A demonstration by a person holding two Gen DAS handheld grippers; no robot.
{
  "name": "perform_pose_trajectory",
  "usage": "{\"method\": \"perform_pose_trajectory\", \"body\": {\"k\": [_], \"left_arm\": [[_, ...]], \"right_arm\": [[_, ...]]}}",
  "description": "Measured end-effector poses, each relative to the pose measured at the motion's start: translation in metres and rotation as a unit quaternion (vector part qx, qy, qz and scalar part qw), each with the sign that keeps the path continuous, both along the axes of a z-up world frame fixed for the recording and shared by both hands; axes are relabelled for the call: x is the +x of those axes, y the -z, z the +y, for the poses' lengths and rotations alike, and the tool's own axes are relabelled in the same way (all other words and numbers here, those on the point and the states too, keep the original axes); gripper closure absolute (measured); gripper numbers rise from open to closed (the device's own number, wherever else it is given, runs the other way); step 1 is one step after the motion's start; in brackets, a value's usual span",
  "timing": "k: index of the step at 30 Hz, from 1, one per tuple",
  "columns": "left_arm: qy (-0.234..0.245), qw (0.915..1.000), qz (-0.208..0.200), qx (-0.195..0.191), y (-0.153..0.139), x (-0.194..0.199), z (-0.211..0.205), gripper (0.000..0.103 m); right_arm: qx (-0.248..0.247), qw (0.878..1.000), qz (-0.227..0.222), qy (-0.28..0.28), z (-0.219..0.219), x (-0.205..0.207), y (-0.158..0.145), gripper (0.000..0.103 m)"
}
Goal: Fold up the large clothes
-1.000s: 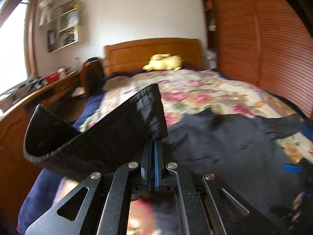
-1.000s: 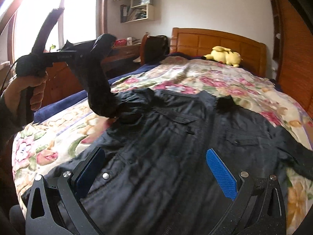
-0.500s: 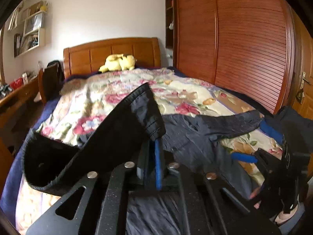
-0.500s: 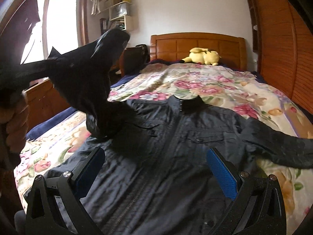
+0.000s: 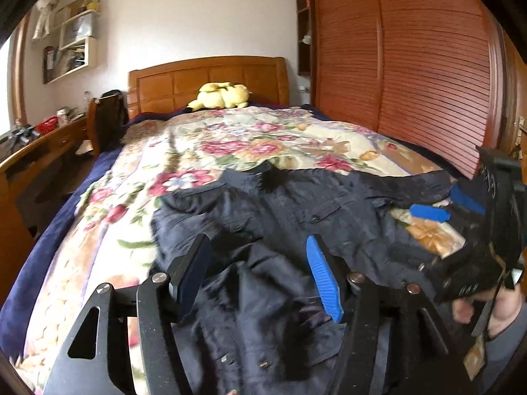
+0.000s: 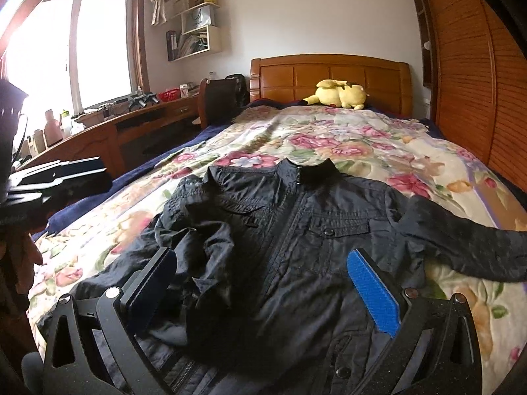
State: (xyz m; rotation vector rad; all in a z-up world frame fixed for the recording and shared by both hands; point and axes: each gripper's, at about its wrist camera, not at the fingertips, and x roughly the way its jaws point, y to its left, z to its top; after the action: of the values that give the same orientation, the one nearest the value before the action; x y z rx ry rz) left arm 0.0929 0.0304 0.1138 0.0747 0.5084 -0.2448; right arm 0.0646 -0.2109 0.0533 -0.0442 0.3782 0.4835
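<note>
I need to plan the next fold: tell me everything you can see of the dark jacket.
The dark jacket lies front up on the floral bedspread, stand collar toward the headboard, front zipped, two buttoned chest pocket flaps. The fabric looks thin, slightly shiny and creased. One sleeve is folded in, bunched over the chest; the other lies stretched out sideways. Neither the left gripper nor the right gripper grips it; both are open.

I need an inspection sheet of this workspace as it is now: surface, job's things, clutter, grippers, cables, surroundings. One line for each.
Surface: bed with floral cover.
Job's things: dark jacket lies front up, collar toward the headboard; one sleeve folded onto the chest, the other spread out.
Clutter: yellow plush toy by the headboard.
Grippers: left gripper jaws have just been opening, nothing clamped; right gripper open, empty.
Cables: nothing seen.
Surroundings: desk, window, wall shelf, wardrobe.
</note>
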Motion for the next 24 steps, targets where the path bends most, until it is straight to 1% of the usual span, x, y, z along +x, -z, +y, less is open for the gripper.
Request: {"method": "perform_pose_trajectory", "body": {"k": [1,2,3,9,14,17,18,21,24], "left_arm": [[-0.008,1.0000,-0.003,0.003,0.005,-0.003,0.005,0.039],[-0.017,0.9998,-0.004,0.007,0.012,-0.006,0.011,0.033],[-0.023,0.9997,-0.004,0.007,0.017,-0.008,0.015,0.029],[-0.058,0.9982,0.006,-0.016,0.053,-0.020,0.044,0.028],[-0.076,0.9967,0.011,-0.025,0.072,-0.028,0.055,0.027],[-0.079,0.9960,0.015,-0.040,0.082,-0.035,0.061,0.026],[-0.081,0.9958,0.016,-0.039,0.085,-0.036,0.062,0.026],[-0.082,0.9963,0.019,-0.019,0.093,-0.039,0.060,0.026],[-0.075,0.9968,0.015,-0.023,0.096,-0.042,0.062,0.026]], "right_arm": [[-0.002,1.000,0.001,-0.002,0.002,0.001,0.001,0.000],[-0.005,1.000,0.003,-0.005,0.004,0.002,0.002,0.000],[-0.007,1.000,0.005,-0.007,0.006,0.004,0.004,0.000],[-0.027,0.999,0.016,-0.028,0.025,0.012,0.010,0.000],[-0.040,0.998,0.019,-0.051,0.040,0.015,0.014,0.001],[-0.047,0.996,0.024,-0.065,0.048,0.018,0.018,0.005],[-0.050,0.996,0.026,-0.069,0.051,0.019,0.020,0.008],[-0.063,0.994,0.035,-0.083,0.060,0.023,0.028,0.017],[-0.083,0.991,0.049,-0.093,0.070,0.029,0.038,0.024]]}}
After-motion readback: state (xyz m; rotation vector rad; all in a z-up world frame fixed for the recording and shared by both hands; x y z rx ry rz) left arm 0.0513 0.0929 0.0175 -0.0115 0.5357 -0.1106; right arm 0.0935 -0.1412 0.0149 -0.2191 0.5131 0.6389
